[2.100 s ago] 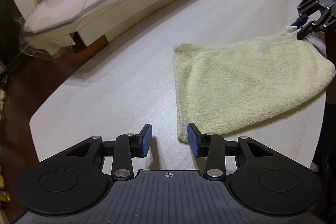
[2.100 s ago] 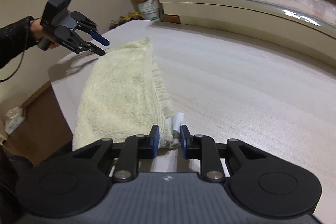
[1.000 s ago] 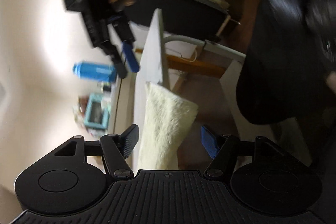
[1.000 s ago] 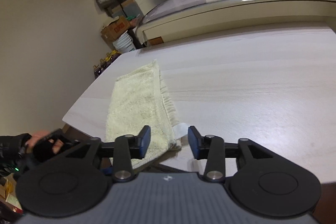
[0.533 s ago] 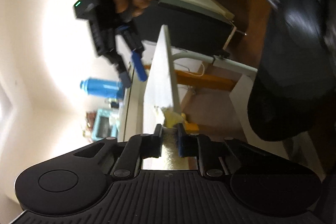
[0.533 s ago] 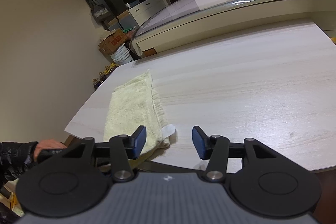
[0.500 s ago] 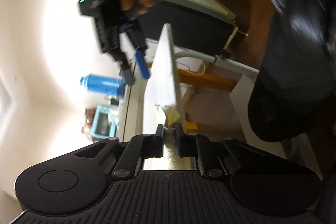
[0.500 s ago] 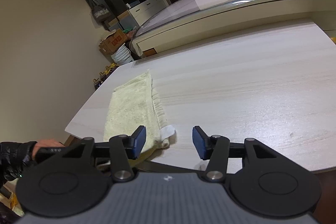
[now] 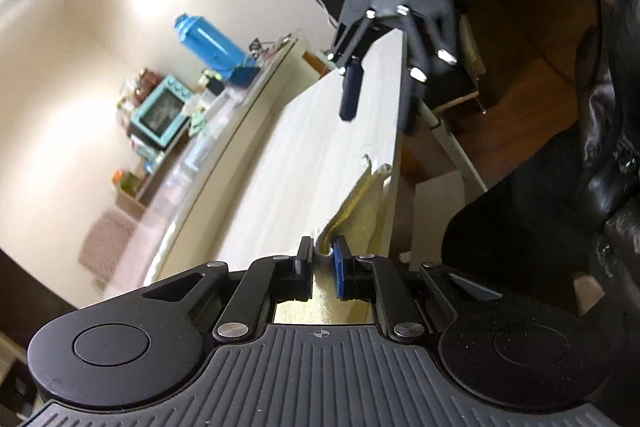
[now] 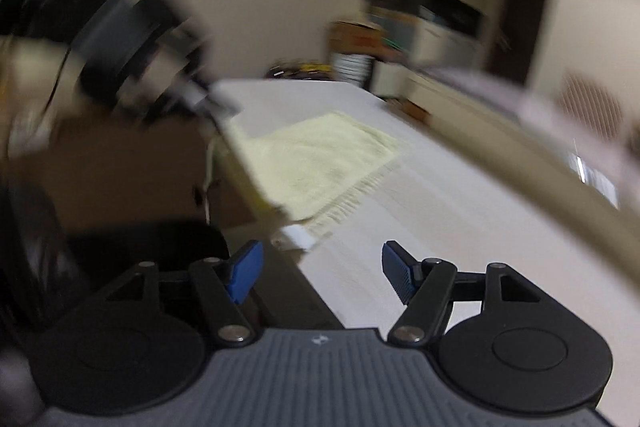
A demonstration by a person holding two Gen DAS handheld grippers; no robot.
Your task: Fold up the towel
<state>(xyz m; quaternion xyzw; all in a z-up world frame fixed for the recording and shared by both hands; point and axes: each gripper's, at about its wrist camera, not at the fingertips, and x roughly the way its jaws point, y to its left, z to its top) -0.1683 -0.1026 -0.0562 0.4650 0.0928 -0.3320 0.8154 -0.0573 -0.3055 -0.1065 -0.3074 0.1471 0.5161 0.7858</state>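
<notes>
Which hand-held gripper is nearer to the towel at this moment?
The left. The left hand-held gripper is shut on the towel at its edge. The right hand-held gripper is open and apart from it, nothing between its jaws, the near corner ahead.

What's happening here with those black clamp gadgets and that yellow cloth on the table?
A person is folding a pale yellow towel on a light wooden table, with a two-finger gripper in each hand. The left gripper has its jaws shut on a corner of the towel at the table's edge. The right gripper holds nothing: its jaws have just been opening and stand apart near the towel's white label.
</notes>
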